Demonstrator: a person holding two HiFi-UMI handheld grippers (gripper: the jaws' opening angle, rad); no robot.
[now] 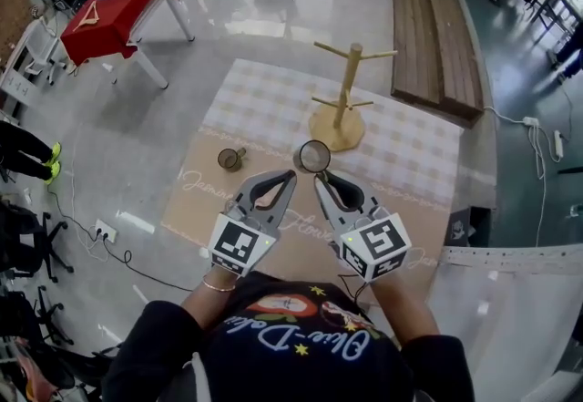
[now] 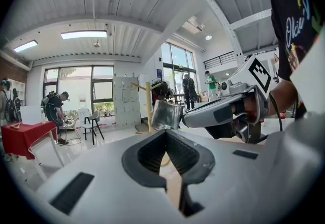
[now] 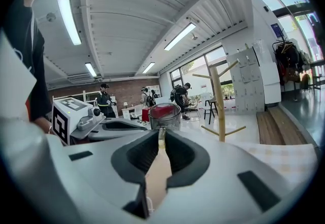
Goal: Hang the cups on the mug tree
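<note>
Gripping one cup [image 1: 315, 155] in your right hand-held gripper [image 1: 318, 177], left hand-held gripper [image 1: 291, 175] closed empty, you've hung none: mug tree [image 1: 342, 99] bare, second cup [image 1: 230, 159] on table [image 1: 264, 99].

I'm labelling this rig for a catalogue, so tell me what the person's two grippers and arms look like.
The left gripper and right gripper match: pale grey shells, black ribbed pads, and a white cube with black square markers and a green light. A bracelet circles the left wrist. The person wears a dark T-shirt with colourful lettering and stars.
</note>
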